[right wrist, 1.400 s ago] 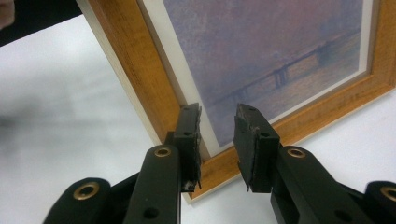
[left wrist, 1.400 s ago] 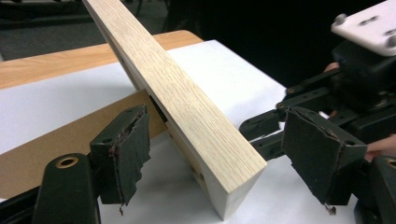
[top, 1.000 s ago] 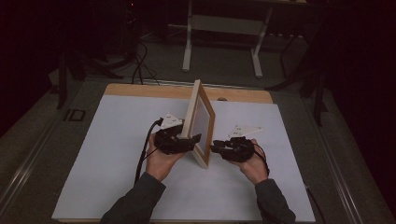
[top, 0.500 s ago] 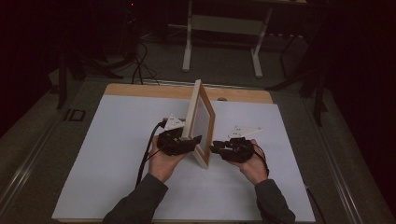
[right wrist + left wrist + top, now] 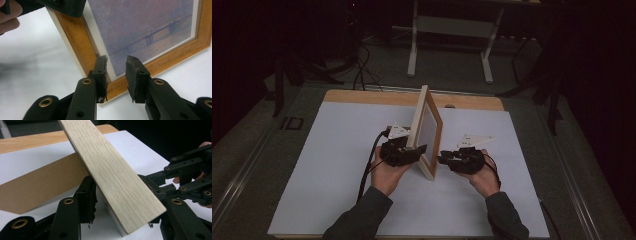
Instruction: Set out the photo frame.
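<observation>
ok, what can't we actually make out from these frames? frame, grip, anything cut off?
- Light wooden picture frame: high view sees it nearly edge-on, so the printed picture is unreadable there.
- Left gripper: its jaws have just been closing around the frame's edge; in the left gripper view the wood hides the pads, so contact is unclear.
- Right gripper: jaws apart before the print; the view's edges cut off the frame's top and far corners.
- Brown backing board: cut off at the view's left edge.

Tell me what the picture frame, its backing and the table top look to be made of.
Picture frame: wood, going by the grain; pale and matte on its outer edge, stained warmer brown on the front. Backing: flat matte brown board, probably cardboard or hardboard. Table top: light wood, perhaps laminate, under a matte white sheet whose material is unclear.
</observation>
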Tool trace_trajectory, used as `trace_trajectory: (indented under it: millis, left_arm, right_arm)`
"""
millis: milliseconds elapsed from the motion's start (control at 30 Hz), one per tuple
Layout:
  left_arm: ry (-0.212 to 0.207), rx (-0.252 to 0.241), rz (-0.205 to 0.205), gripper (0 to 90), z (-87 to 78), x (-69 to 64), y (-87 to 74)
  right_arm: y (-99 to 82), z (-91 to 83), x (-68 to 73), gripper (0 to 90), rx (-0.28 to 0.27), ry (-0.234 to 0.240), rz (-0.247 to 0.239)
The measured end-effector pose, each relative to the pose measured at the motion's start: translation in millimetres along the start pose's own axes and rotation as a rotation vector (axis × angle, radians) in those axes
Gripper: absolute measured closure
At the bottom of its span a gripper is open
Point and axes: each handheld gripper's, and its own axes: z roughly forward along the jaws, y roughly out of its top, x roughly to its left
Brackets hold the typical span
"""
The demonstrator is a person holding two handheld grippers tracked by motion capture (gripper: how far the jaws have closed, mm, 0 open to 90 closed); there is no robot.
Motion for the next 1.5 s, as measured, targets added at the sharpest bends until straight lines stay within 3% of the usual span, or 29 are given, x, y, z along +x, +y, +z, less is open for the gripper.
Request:
trace_trajectory:
  millis: [300,800,1500]
  left_arm:
    - [0.016,0.0,-0.022,59.5,-4.0,7.8,0.1]
    - [-0.01,0.007,-0.045,64.9,-9.0,23.3,0.9]
    - [-0.106,0.022,-0.056,67.4,-16.4,47.2,0.7]
  right_arm:
    - [0.3,-1.2,-1.0,69.9,0.002,-0.001,0.002]
    - [-0.8,-0.7,-1.0,69.6,-0.002,-0.004,0.004]
    - [0.2,-0.7,-0.7,69.4,-0.005,-0.004,0.004]
